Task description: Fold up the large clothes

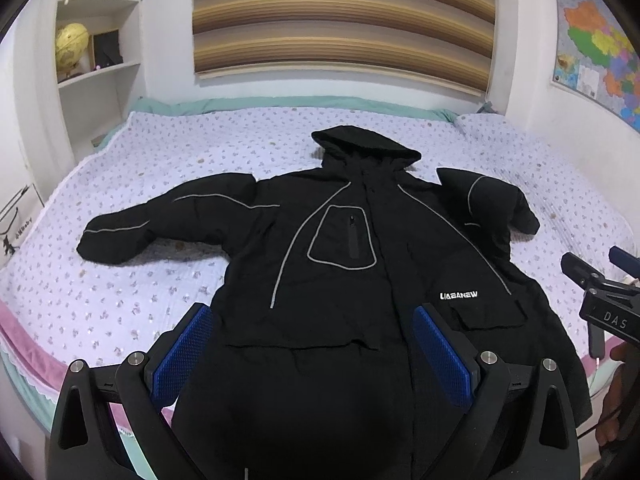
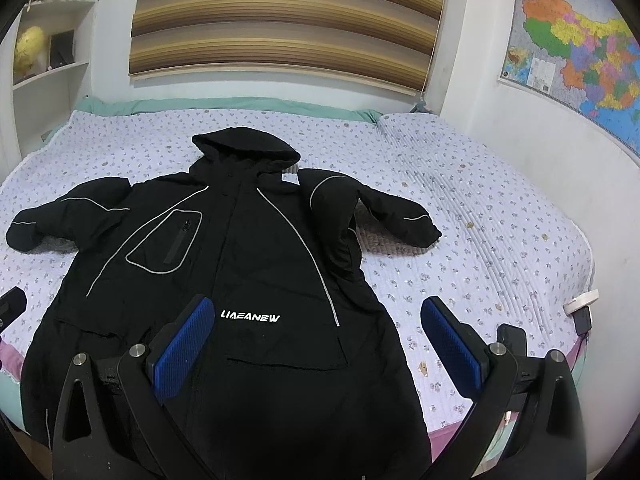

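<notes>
Bed [image 1: 160, 288], globe [image 1: 71, 42], wall map [image 2: 580, 52]

The left gripper [image 1: 316, 344] has matte black forked arms tipped with silver round screw heads, and its fingers [image 1: 182, 354] wear bright blue, finely knurled pads. The right gripper [image 2: 320, 344] is built alike, with the same blue pads [image 2: 454, 346]. In the left view at 3 o'clock its black body bears white letters "DAS".

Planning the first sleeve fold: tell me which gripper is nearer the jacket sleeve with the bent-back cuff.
Right. The right gripper hovers open over the jacket's logo side, below that sleeve; the left gripper hovers open over the opposite front panel.
</notes>
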`<state>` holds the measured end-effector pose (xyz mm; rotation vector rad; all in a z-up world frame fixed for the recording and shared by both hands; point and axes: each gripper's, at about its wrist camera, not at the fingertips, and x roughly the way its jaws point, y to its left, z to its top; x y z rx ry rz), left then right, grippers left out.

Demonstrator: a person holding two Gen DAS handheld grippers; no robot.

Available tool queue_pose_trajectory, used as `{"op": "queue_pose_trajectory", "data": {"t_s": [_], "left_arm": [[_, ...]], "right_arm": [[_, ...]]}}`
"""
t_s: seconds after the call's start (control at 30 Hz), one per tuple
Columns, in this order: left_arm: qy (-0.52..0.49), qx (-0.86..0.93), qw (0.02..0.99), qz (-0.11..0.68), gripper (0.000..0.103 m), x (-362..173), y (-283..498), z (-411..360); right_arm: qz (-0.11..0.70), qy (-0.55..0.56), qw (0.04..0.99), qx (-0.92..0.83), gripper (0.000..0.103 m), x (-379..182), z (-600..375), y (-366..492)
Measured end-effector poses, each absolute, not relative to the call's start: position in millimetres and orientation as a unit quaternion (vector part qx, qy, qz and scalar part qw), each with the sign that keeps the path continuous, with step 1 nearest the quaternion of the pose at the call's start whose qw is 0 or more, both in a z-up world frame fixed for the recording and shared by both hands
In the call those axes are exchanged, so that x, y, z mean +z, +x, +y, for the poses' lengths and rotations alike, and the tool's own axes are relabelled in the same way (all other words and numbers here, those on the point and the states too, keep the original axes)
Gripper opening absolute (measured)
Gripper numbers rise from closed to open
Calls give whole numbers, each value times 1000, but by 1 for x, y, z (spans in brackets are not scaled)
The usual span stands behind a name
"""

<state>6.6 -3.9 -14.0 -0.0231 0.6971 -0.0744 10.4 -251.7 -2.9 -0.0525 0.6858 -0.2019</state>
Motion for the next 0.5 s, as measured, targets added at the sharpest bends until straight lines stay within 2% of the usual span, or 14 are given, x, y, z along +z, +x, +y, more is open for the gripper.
{"op": "queue_pose_trajectory", "data": {"t_s": [0.5], "left_arm": [[16,-31,928,372,100,-17,5,-8]], "right_arm": [[355,-14,930,-87,103,-9,-255,11]]}}
